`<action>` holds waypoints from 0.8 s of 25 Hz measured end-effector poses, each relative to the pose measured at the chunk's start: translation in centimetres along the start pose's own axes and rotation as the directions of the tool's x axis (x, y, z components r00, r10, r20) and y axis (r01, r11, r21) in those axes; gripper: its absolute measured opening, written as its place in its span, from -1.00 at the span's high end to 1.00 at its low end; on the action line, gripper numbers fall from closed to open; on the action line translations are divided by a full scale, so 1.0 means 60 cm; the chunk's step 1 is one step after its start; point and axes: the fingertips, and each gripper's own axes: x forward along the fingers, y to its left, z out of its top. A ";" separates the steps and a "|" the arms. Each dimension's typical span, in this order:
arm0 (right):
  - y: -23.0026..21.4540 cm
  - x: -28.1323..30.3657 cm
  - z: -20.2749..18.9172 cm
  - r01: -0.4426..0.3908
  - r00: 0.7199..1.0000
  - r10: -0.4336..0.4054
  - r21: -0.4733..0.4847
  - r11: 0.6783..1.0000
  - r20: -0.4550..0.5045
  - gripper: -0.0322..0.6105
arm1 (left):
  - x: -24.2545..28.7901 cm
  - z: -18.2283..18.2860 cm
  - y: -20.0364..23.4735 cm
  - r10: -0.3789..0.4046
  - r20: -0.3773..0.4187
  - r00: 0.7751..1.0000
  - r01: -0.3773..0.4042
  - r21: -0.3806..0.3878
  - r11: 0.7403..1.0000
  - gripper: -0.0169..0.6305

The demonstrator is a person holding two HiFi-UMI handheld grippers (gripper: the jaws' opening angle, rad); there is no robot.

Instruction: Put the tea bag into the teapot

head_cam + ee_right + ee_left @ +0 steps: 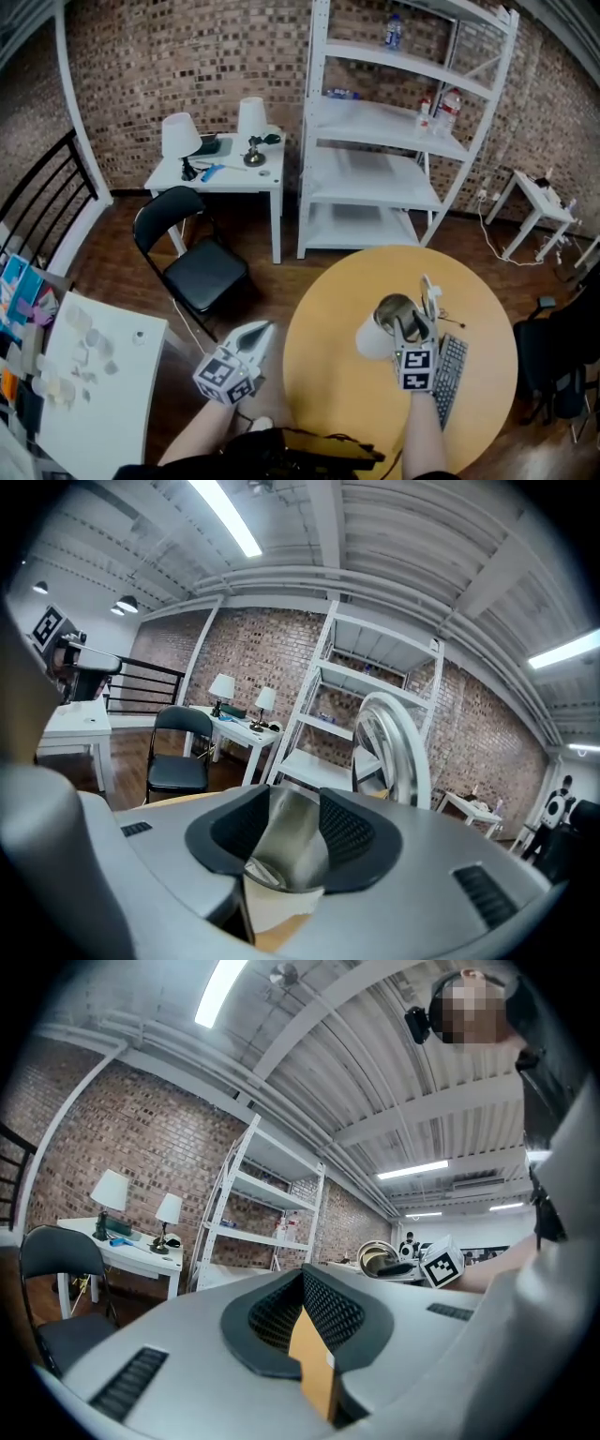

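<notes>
A silver teapot (394,312) stands with its lid up on the round yellow table (328,375), a white cup-like thing (373,339) touching its near left side. My right gripper (419,314) hangs just over the pot. In the right gripper view its jaws (295,803) stand apart with shiny metal of the pot (291,846) showing in the gap and the upright round lid (392,752) beyond. A white scrap (277,907) lies below; I cannot tell whether it is the tea bag. My left gripper (262,330) (303,1283) is shut and empty, off the table's left edge.
A keyboard (448,375) lies on the table right of the pot. Behind are a black folding chair (192,253), a small white table with two lamps (220,164) and a white shelf rack (384,141). A cluttered white table (94,366) stands at the left.
</notes>
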 end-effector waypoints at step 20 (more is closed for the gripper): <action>-0.039 -0.237 -0.071 0.103 0.970 -0.196 0.492 0.864 0.142 0.41 | 0.049 -0.013 -0.061 -0.176 -0.020 0.984 0.175 -0.013 0.984 0.97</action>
